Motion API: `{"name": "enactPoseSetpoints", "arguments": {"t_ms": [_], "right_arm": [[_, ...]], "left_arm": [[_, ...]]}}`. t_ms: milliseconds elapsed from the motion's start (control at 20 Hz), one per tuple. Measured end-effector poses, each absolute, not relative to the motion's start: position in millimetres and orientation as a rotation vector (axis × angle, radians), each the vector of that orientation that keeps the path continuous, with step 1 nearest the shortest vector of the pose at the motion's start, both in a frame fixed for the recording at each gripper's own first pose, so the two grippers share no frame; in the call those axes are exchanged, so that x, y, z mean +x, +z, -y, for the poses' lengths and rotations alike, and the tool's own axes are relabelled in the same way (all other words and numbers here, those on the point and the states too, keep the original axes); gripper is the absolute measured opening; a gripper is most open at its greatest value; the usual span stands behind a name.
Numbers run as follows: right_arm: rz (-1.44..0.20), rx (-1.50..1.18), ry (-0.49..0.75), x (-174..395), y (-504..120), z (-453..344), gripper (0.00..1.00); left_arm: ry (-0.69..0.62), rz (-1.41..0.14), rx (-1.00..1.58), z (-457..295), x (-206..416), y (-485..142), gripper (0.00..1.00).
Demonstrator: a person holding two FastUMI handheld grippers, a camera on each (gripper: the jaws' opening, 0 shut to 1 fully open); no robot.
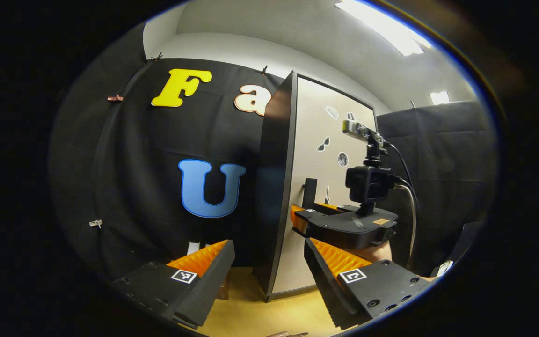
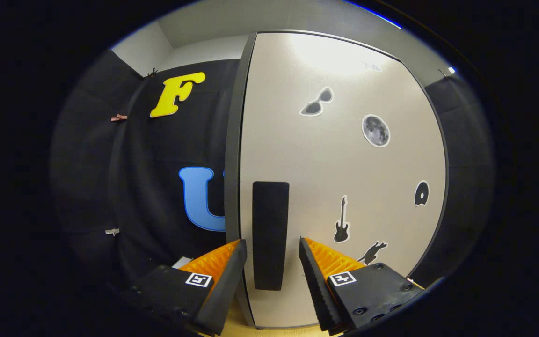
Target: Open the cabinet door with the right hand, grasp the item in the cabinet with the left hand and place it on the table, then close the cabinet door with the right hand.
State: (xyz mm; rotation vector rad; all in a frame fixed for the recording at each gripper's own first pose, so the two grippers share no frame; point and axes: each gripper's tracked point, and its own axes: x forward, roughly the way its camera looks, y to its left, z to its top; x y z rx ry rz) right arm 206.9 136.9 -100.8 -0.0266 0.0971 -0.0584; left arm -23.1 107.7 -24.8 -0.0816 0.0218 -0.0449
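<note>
Right tongs (image 2: 272, 264) gaping, straddling door handle (image 2: 270, 234) without pressing, lining up pull on shut cabinet door (image 2: 344, 164); item hiding inside; left tongs (image 1: 269, 271) waiting open over desk (image 1: 260, 313), near left

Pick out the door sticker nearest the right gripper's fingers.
The small animal-shaped sticker, lowest on the cabinet door, just past the right gripper. The guitar sticker sits above it; the sunglasses, moon and disc stickers lie farther off.
</note>
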Motion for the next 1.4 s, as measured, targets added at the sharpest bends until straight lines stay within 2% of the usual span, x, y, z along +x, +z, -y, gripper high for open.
{"name": "enactPoseSetpoints", "arguments": {"t_ms": [50,100,150,250,300,450,500,1400], "right_arm": [[-0.087,-0.021,-0.064,203.2,-96.3,-141.4,0.65],[-0.080,-0.037,-0.075,208.4,-97.2,-140.6,0.41],[-0.089,-0.049,-0.084,210.1,-99.6,-139.8,0.43],[-0.088,-0.031,-0.088,209.0,-99.2,-141.1,0.34],[-0.083,-0.029,-0.083,209.2,-98.7,-140.0,0.25],[-0.088,-0.043,-0.076,203.7,-93.6,-140.3,0.24],[-0.087,-0.051,-0.070,207.7,-100.1,-139.9,0.11],[-0.129,0.007,0.123,103.5,-80.8,-119.2,0.10]], "left_arm": [[-0.048,-0.023,-0.083,-108.3,-24.3,-26.2,0.94],[-0.046,-0.026,-0.080,-110.0,-26.1,-26.8,0.95],[-0.042,-0.029,-0.076,-112.0,-26.9,-28.3,0.95],[-0.036,-0.030,-0.069,-115.9,-30.2,-29.3,0.94],[-0.032,-0.030,-0.067,-117.6,-31.6,-28.9,0.94],[-0.022,-0.027,-0.067,-121.6,-34.5,-28.0,0.94],[-0.022,-0.029,-0.068,-122.7,-35.0,-27.5,0.95],[-0.108,-0.014,-0.030,-75.9,-29.2,-19.2,0.95]]}}
